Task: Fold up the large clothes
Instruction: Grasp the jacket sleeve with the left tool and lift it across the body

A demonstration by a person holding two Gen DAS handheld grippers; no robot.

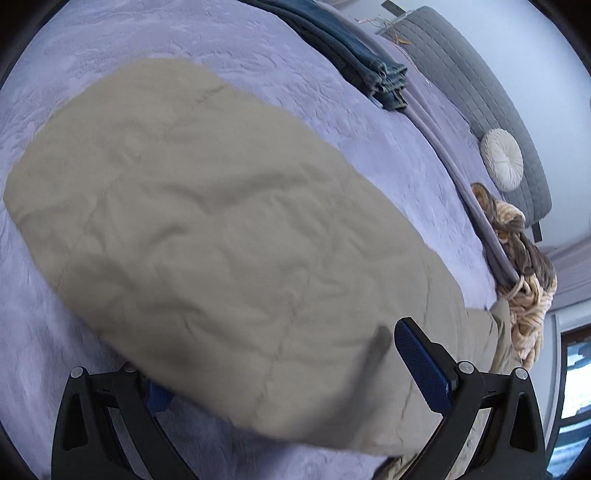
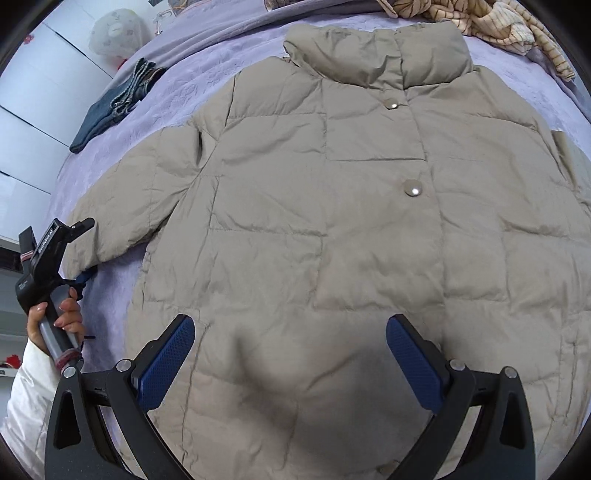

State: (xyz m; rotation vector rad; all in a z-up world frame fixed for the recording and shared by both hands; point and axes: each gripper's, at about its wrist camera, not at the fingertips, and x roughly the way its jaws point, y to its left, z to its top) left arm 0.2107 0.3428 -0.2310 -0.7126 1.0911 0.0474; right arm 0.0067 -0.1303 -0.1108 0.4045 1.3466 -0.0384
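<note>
A beige quilted puffer jacket [image 2: 332, 221] lies front-up on a lavender bed, collar at the far end, snaps closed. My right gripper [image 2: 290, 354] is open above the jacket's lower hem, jaws wide apart, holding nothing. My left gripper [image 1: 280, 365] is open at the cuff end of the jacket's sleeve [image 1: 203, 229]; the sleeve lies between the jaws and covers the left blue pad, the right pad [image 1: 421, 365] shows. In the right wrist view the left gripper [image 2: 79, 254] sits at the sleeve cuff [image 2: 99, 240], held by a hand.
Folded jeans [image 1: 354, 48] [image 2: 114, 107] lie at the bed's far side. A striped cream garment [image 2: 498, 22] [image 1: 524, 280] is heaped past the collar. A round white cushion [image 1: 502, 158] leans on the grey headboard [image 1: 480, 85]. The lavender bedspread [image 1: 74, 55] surrounds the jacket.
</note>
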